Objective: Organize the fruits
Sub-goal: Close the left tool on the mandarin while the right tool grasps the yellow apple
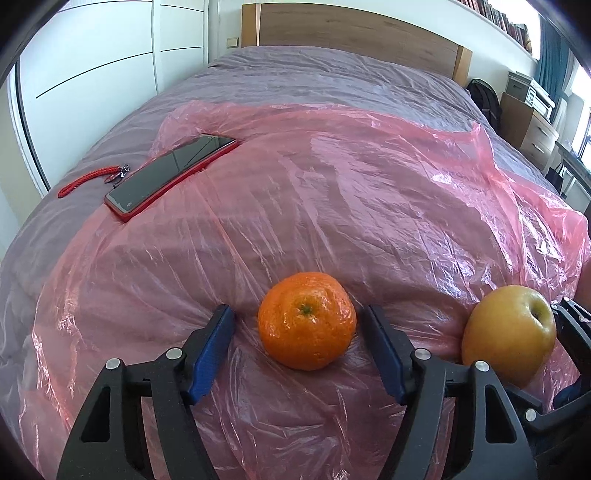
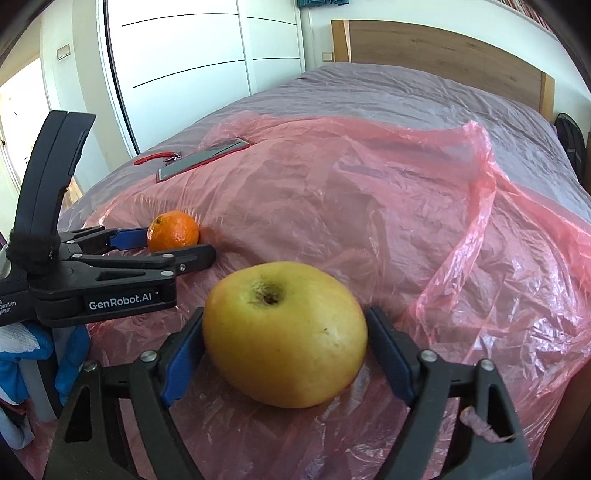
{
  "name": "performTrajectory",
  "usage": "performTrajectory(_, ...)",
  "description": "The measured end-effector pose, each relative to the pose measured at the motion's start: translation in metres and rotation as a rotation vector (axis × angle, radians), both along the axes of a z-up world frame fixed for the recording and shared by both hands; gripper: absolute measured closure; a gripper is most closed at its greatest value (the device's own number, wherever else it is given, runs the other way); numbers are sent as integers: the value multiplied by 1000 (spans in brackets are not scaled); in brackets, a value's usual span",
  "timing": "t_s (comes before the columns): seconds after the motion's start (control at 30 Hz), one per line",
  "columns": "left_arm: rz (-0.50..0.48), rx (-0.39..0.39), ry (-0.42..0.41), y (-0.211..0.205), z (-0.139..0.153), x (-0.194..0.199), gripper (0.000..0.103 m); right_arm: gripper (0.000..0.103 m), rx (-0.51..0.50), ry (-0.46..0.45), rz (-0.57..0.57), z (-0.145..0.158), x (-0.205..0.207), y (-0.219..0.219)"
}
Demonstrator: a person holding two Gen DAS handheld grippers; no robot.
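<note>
An orange mandarin [image 1: 306, 321] lies on the pink plastic sheet [image 1: 332, 184] over the bed. My left gripper [image 1: 299, 314] straddles it, open, with a narrow gap between each blue pad and the fruit. To its right rests a yellow apple [image 2: 284, 332], also seen in the left wrist view [image 1: 508, 332]. My right gripper [image 2: 286, 314] brackets the apple, and both pads lie right at its sides. Whether they press on it I cannot tell. The mandarin [image 2: 173, 230] and the left gripper's near finger [image 2: 192, 258] show at the left of the right wrist view.
A phone in a red case [image 1: 170, 173] and a red lanyard [image 1: 88, 181] lie at the far left of the bed. A wooden headboard [image 1: 351, 29] stands behind, white wardrobe doors [image 1: 92, 74] to the left, drawers [image 1: 532, 129] to the right.
</note>
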State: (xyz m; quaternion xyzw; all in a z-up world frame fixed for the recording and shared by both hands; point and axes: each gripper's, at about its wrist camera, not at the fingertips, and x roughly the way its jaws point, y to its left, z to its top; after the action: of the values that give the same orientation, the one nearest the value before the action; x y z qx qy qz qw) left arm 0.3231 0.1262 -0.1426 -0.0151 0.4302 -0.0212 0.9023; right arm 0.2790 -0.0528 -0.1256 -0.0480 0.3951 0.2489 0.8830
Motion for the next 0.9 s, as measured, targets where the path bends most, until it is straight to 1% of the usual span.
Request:
performTrajectory(0.03,-2,2,-2,-1,0,-1,41,7,2,4,3,-2,0,0)
performTrajectory(0.17,-19,12,-6,-5,0,-3,47,8,7,9,-1,-8,0,-1)
performTrajectory(0.23,-29,14,-10,-8,-1,-3,53,9,9,9,-1,-9,0,-2)
performTrajectory(0.3,-34,16,-15,-9,-1,-4,56,9,9,6,0,-10,-1,-2)
performTrajectory(0.37,-35,9,-19,-7,-1,-5,59,10,12,4,1,-10,-1,-2)
performTrajectory(0.4,-35,0,-21,-6,-1,-5,63,10,15,4,0,-10,-1,-3)
performTrajectory(0.63,-41,-13,-31,-5,-1,-7,64,11,29,6,1,-10,-1,-3)
performTrajectory(0.9,-43,-3,-36,-7,8,-11,65,12,74,42,19,-1,3,-8)
